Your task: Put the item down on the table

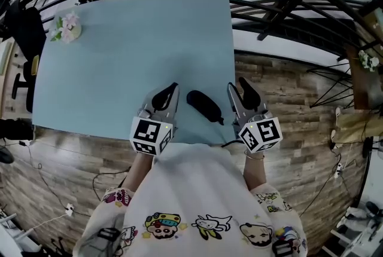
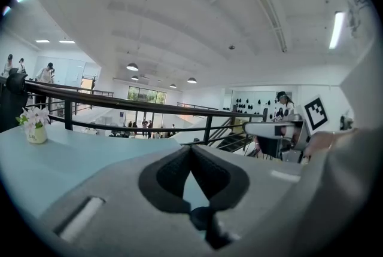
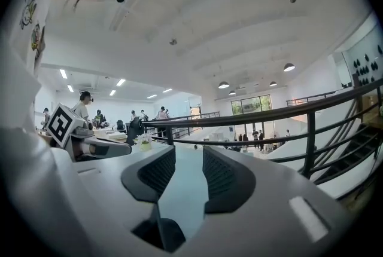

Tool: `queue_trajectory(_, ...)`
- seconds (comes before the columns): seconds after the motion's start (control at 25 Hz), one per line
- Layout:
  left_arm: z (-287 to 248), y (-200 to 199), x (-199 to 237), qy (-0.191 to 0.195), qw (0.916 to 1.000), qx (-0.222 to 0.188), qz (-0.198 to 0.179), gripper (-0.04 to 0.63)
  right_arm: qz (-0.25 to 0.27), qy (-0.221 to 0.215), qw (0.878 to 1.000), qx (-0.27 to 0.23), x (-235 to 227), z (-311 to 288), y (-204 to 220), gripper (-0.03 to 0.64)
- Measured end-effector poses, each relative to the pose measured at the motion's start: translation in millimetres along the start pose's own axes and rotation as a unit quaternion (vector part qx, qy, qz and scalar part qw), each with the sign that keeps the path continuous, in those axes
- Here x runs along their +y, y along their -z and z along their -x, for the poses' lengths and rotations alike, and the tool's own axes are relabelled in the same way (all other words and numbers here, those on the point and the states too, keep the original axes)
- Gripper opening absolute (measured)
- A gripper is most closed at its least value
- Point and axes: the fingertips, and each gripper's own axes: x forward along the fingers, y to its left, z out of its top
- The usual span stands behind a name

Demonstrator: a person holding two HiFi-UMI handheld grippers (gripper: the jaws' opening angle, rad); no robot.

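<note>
Nearest you, your left tool [image 2: 190, 148] has its pads pressed together at the tips with nothing caught between them. Your right tool [image 3: 188, 157] stands with its jaws spread a little, and only bare bench shows in the gap.

Just beyond and between the two tools, the dark oval item [image 1: 203, 105] lies flat on the blue bench [image 1: 119, 58] near its front edge, touched by neither tool.

So the put-down looks done to me; all that seems left is to draw your tools clear.

At the far left corner sits a small flower pot [image 1: 67, 27], well apart from the item.
</note>
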Motion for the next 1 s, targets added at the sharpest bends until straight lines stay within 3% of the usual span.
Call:
queue_trajectory(0.56, -2.7, 4.3, -13.5, 0.029, 0.9995, 0.008, 0.005, 0.0, -0.012, 0.002, 1.0, -0.003, 12.1, 11.3, 0.4, 0.011)
queue_trajectory(1.0, 5.9, 11.1, -11.6, 0.035, 0.9993, 0.011, 0.01, 0.0, -0.021, 0.023, 1.0, 0.005, 14.7, 21.1, 13.2, 0.009)
